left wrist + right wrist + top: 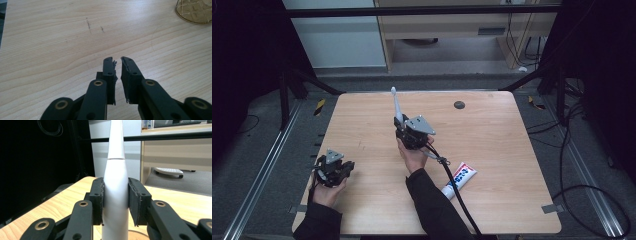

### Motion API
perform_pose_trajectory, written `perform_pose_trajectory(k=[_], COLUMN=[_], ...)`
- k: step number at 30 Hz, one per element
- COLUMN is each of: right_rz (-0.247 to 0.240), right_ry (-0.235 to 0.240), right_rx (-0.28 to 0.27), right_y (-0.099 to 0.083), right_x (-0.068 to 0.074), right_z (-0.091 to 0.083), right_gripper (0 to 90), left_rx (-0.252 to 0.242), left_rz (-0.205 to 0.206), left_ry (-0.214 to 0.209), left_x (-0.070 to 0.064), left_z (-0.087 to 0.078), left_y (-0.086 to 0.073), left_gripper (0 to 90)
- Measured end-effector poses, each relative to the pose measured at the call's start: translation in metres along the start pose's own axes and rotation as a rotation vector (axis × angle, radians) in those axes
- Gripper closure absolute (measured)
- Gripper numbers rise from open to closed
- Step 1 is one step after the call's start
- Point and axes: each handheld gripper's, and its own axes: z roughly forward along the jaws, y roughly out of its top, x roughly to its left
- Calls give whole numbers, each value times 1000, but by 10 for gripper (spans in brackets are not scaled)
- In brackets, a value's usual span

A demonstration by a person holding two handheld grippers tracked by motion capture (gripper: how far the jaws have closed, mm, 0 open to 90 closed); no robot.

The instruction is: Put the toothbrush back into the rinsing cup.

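Note:
My right gripper is at the middle of the wooden table, shut on a white electric toothbrush that stands upright with its head pointing up and away. In the right gripper view the jaws of the right gripper press both sides of the toothbrush handle. My left gripper rests low at the table's front left. In its own view, the left gripper has its jaws almost touching, with nothing between them. A patterned amber glass stands farther off at that view's upper right.
A white toothpaste tube lies near the front right, beside the right gripper's cable. A small dark round disc sits toward the far edge. Bare wood lies between the two grippers and across the right half.

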Motion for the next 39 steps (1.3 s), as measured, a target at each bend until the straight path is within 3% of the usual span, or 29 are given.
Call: perform_pose_trajectory(k=[13,39], right_rz=[-9,-43], right_ry=[-4,4], right_rx=[40,130], right_y=[-10,-22], right_x=[-1,0], right_z=[-1,-2], right_gripper=[672,667], left_rx=[-17,-18], left_rz=[1,5], left_ry=[21,27], left_x=[1,0], left_z=[1,1], left_y=[0,0], left_gripper=[657,635])
